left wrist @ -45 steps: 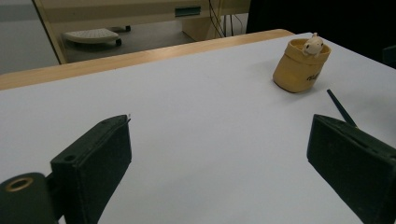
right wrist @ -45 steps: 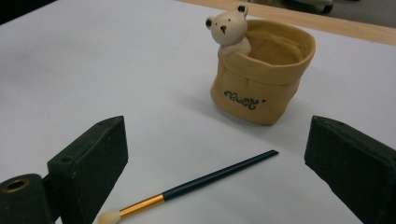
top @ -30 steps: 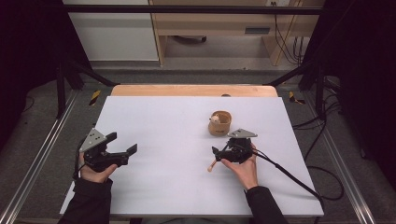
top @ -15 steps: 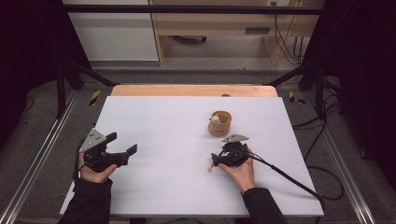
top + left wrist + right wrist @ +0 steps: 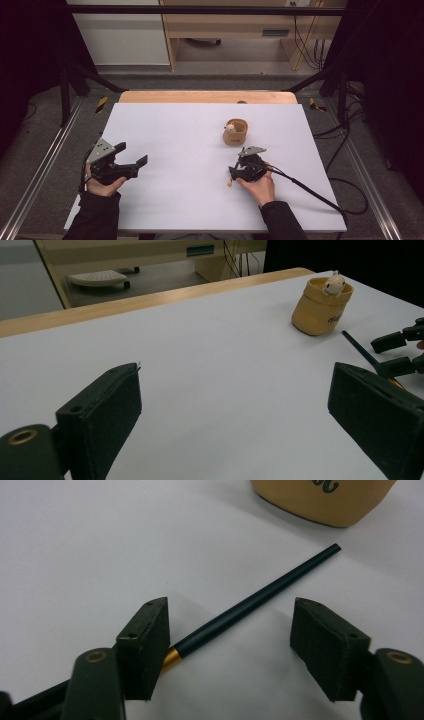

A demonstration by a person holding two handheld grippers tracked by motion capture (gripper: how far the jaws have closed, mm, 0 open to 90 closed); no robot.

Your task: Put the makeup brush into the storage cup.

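My right gripper [image 5: 242, 169] is low over the table, jaws partway apart and just been closing, with the dark brush handle [image 5: 260, 596] lying between them. In the right gripper view the left pad sits against or just beside the handle near its gold ferrule [image 5: 171, 658]; the right pad is clear of it, so no grip. The handle runs diagonally up toward the tan cup [image 5: 324, 500], its tip stopping near the cup's base, not touching.

The high view shows the pale end of the brush [image 5: 229, 183] poking out below the gripper, plus my hand [image 5: 258, 186] and the cable trailing right toward the table's right edge. The cup [image 5: 235, 132] sits just beyond the gripper, a small cream figure [image 5: 230, 127] in its mouth.

My left gripper [image 5: 125, 161] is well apart on the left side, jaws wide, nothing between them. Open white table [image 5: 180, 150] lies between the two grippers and toward the near edge. The wooden strip [image 5: 200, 97] marks the far edge.

The left gripper view adds the cup's side with dark lettering [image 5: 322, 307] and the figure [image 5: 333, 285] peeking over the rim, and the right gripper's jaws [image 5: 400, 352] at the frame's right edge over the handle.
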